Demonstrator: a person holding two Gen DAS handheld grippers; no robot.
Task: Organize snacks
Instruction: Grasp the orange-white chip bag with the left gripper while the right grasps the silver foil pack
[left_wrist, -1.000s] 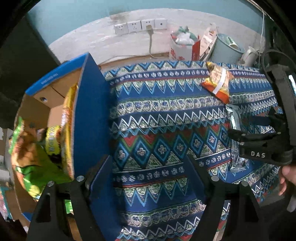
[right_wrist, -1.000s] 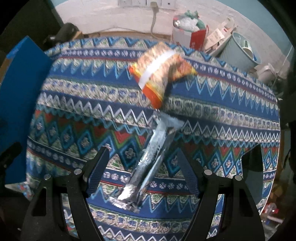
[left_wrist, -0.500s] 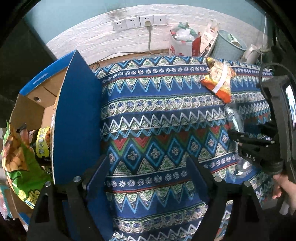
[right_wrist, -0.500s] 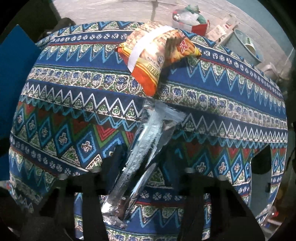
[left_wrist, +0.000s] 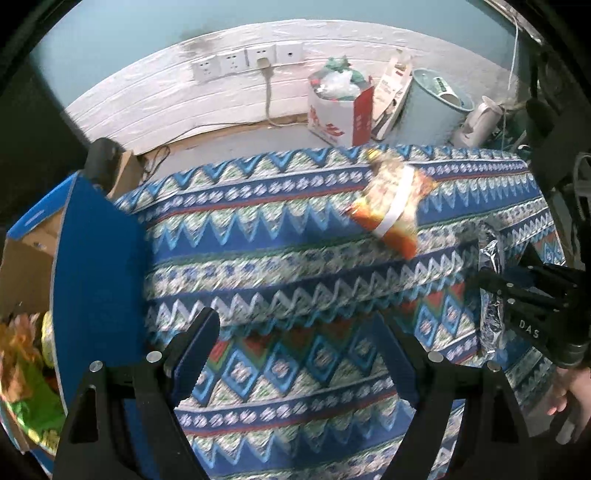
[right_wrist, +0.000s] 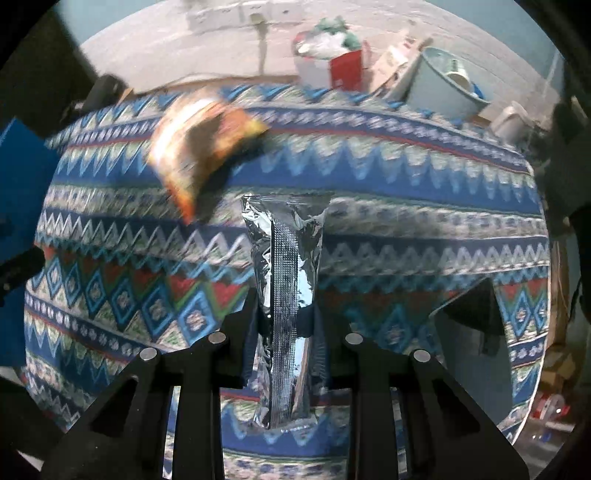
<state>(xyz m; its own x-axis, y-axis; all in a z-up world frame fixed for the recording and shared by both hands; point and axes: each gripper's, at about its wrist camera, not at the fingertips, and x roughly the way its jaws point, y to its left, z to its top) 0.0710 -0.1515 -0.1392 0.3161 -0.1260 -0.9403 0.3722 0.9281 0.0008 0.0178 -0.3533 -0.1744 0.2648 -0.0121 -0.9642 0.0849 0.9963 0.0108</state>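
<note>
Now the silver pack (right_wrist: 284, 295) sits between the fingers of the right gripper (right_wrist: 284, 321), which are closing on it above the bench (right_wrist: 424, 192). An orange bag (left_wrist: 391, 206) lies beyond. The left gripper (left_wrist: 295, 354) is open and empty. Next, I judge, the pack goes to the box (left_wrist: 92, 266).
</note>
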